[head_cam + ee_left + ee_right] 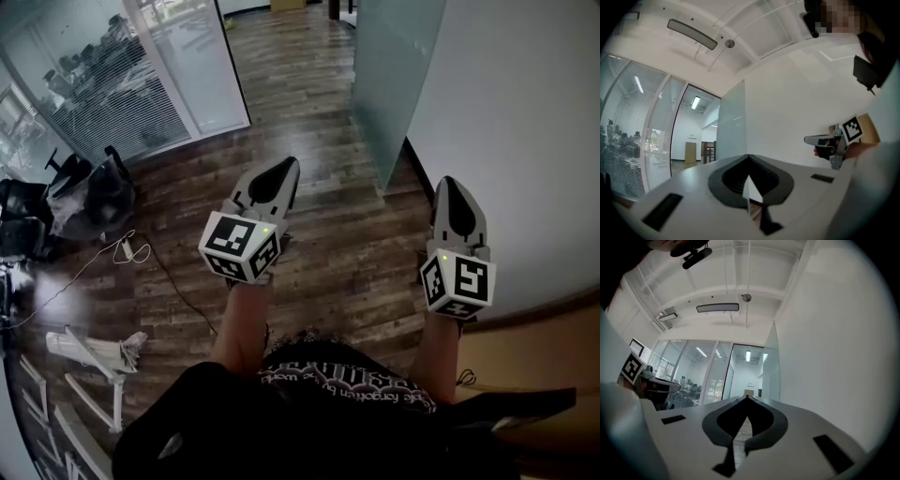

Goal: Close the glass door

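Observation:
The frosted glass door [394,75] stands ajar at the upper right of the head view, swung out from the white wall [525,141]. It also shows ahead in the left gripper view as a pale panel, the glass door [731,126], and edge-on in the right gripper view, the glass door [771,373]. My left gripper [287,163] is held over the wooden floor, short of the door, jaws together and empty. My right gripper [450,180] hovers beside the wall, below the door's near edge, also shut on nothing. Neither touches the door.
A glazed office partition [141,75] runs along the upper left. Dark chairs and bags [84,192] sit below it, with a cable and power strip [127,248] on the floor. White frame parts [94,352] lie at the lower left. A corridor opens beyond the door.

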Motion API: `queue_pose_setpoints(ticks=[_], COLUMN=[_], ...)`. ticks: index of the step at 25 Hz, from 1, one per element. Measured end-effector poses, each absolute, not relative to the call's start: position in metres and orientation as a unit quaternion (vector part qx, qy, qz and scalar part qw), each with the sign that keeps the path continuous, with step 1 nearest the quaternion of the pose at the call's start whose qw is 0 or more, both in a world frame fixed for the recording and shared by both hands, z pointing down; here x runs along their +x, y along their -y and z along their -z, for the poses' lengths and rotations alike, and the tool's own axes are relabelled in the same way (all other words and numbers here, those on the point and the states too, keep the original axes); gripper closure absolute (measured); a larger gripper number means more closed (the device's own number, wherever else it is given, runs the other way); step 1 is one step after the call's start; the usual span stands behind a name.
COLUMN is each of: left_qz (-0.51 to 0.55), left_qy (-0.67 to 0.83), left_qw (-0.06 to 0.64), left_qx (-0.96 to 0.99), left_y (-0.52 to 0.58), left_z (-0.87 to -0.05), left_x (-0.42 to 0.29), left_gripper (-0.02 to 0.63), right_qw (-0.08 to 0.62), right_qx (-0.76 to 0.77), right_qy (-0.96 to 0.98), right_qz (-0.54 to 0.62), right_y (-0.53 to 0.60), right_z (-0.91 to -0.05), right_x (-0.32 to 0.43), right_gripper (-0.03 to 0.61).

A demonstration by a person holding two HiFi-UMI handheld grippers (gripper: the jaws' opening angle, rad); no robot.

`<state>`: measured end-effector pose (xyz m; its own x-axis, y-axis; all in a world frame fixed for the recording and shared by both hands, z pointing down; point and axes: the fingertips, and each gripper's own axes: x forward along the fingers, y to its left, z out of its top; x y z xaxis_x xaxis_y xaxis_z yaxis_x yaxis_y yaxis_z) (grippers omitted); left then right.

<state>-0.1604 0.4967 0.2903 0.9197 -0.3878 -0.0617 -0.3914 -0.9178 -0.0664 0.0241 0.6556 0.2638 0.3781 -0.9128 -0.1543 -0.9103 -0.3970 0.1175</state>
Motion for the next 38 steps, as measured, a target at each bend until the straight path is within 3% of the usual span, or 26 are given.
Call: queue_pose_setpoints(ticks=[14, 38], left_qz=[-0.016, -0.029], left_qy=[-0.218, -0.163], left_qw=[0.016, 0.032], left_qx=[-0.976, -0.986], left_y=[-0.492, -0.27], left_z=[-0.321, -0.312], left_x=[-0.155, -0.004], left_gripper=[0.612, 0.612], right_qw=[-0.018, -0.019], right_qx=[0.823, 0.876], right_qy=[0.566, 0.48], right_qz=[0.049, 0.052], right_y=[-0.647, -0.461], right_z=[-0.305, -0.299], right_x=[0.055, 0.208], right_gripper=[0.574, 0.575])
